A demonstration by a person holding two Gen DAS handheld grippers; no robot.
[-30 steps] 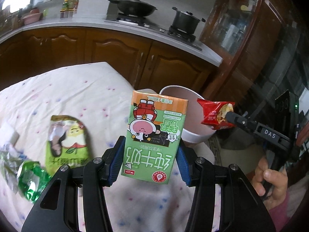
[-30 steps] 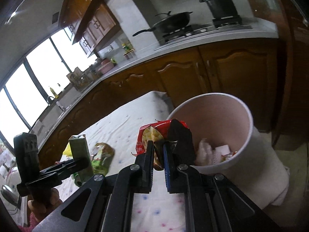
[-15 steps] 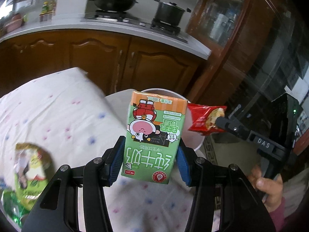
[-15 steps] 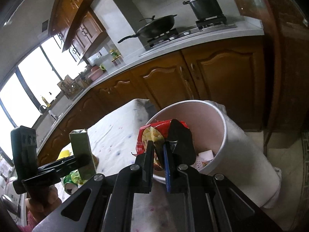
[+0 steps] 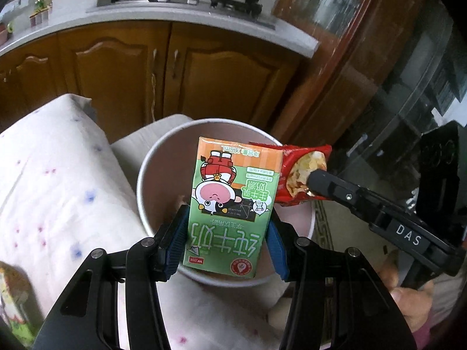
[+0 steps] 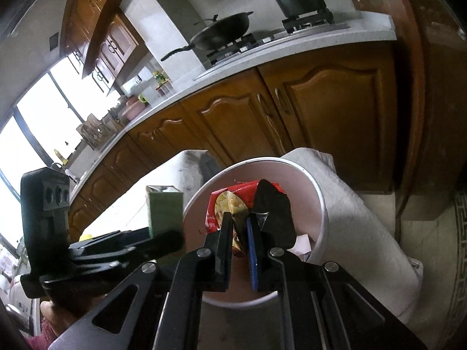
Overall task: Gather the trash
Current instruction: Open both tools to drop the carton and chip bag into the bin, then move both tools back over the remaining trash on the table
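My left gripper [image 5: 224, 230] is shut on a green milk carton [image 5: 230, 213], held upright over the open mouth of a white trash bin [image 5: 154, 157]. My right gripper [image 6: 240, 227] is shut on a red snack wrapper [image 6: 233, 204] and holds it over the same bin [image 6: 315, 192]. In the left wrist view the wrapper [image 5: 297, 175] sits just right of the carton, pinched by the right gripper [image 5: 313, 179]. In the right wrist view the carton [image 6: 165, 210] and left gripper are at the bin's left rim. Some white paper trash lies inside the bin.
A table with a white dotted cloth [image 5: 43, 192] lies left of the bin, with a green-yellow wrapper [image 5: 11, 306] at its lower left edge. Wooden kitchen cabinets [image 5: 204, 67] and a counter with a wok and a pot stand behind. A dark glass cabinet [image 5: 379, 73] is to the right.
Both grippers have moved toward the bin with their loads; the carton and the wrapper now hang over its opening. The table litter has slid out of view to the left.
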